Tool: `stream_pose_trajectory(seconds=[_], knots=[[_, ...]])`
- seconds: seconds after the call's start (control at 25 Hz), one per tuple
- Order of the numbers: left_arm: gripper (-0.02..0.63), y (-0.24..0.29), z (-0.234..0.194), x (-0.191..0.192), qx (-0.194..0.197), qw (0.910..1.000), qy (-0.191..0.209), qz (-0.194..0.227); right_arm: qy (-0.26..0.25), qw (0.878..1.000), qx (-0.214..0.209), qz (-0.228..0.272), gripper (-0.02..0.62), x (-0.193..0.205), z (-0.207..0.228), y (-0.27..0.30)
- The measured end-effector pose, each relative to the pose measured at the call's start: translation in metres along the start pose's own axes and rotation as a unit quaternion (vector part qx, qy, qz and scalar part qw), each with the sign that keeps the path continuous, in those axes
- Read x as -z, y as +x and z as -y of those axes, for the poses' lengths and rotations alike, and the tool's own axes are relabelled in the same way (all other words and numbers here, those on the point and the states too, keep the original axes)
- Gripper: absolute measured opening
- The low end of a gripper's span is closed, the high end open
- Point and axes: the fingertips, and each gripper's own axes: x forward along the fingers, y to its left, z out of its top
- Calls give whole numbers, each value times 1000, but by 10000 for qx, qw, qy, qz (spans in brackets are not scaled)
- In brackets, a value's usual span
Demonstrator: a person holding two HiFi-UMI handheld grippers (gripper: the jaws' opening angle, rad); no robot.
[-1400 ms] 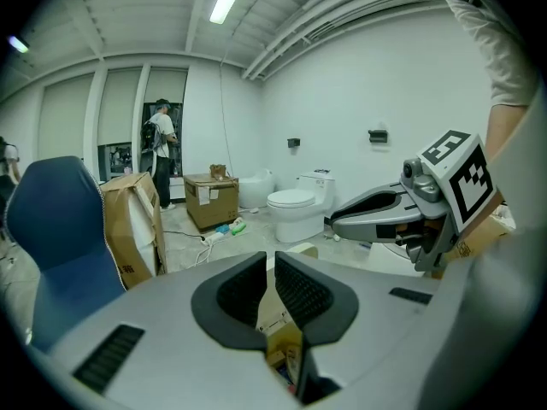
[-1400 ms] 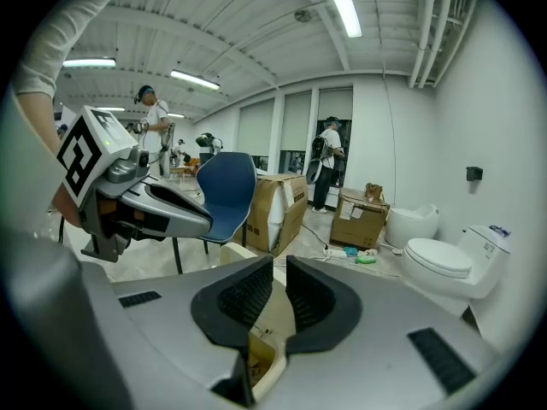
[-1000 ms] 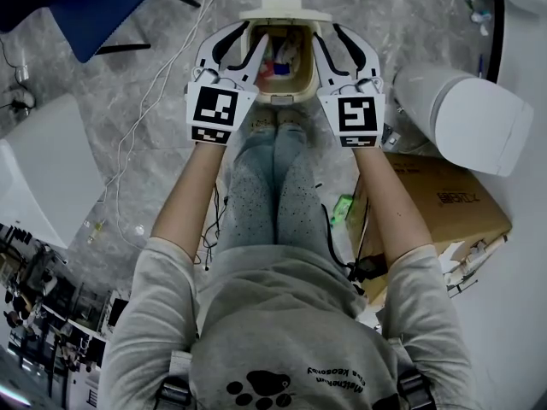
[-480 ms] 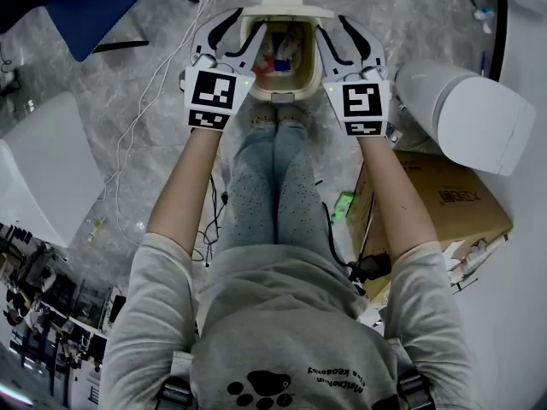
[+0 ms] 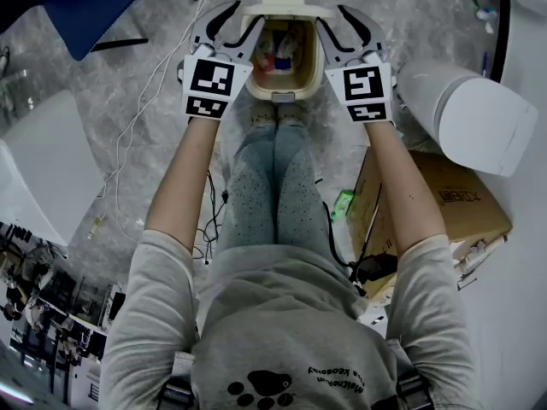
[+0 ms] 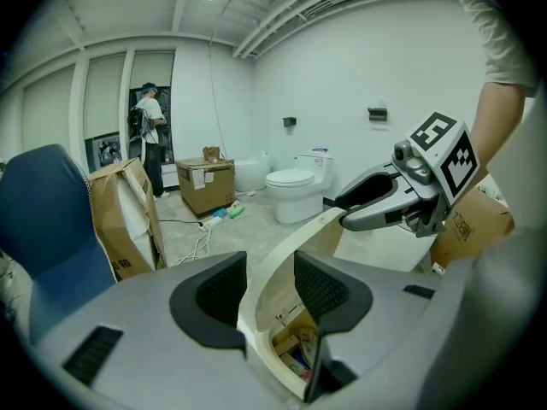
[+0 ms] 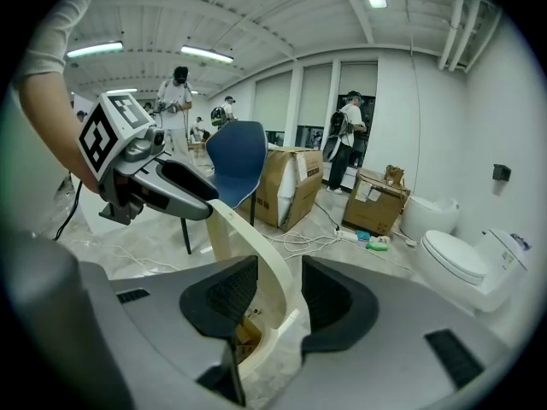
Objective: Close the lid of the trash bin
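- A grey marbled floor [image 5: 128,109] fills the head view, with a white cable [image 5: 161,79] trailing across it at the left.
- The person's legs [image 5: 273,186] stand in the middle, with both bare forearms reaching forward.
- A cardboard box [image 5: 444,199] lies to the right of the legs, and a blue chair [image 5: 94,7] stands at the upper left.
- The cream trash bin [image 5: 301,90] sits on the floor just past the person's feet, between the two grippers. Its mouth is open.
- A flat cream piece [image 5: 285,10] at the bin's far end looks like the lid raised on edge.
- The left gripper [image 5: 239,20] straddles the curved cream edge on the bin's left side. Its jaws have just been opening and stand wide. The edge runs between the pads with a gap showing, so nothing is gripped.
- The right gripper [image 5: 339,20] mirrors it on the bin's right side. Its jaws have also just been opening and stand wide, with the cream edge loose between them.
- Coloured rubbish [image 5: 278,54] lies inside the bin.
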Motion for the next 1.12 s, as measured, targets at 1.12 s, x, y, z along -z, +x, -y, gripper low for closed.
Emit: stream_pose_trajectory(seconds=[1.12], knots=[[144, -18, 30, 25, 205, 9995, 219, -80, -577, 9979, -228, -170, 106, 27, -26, -22]])
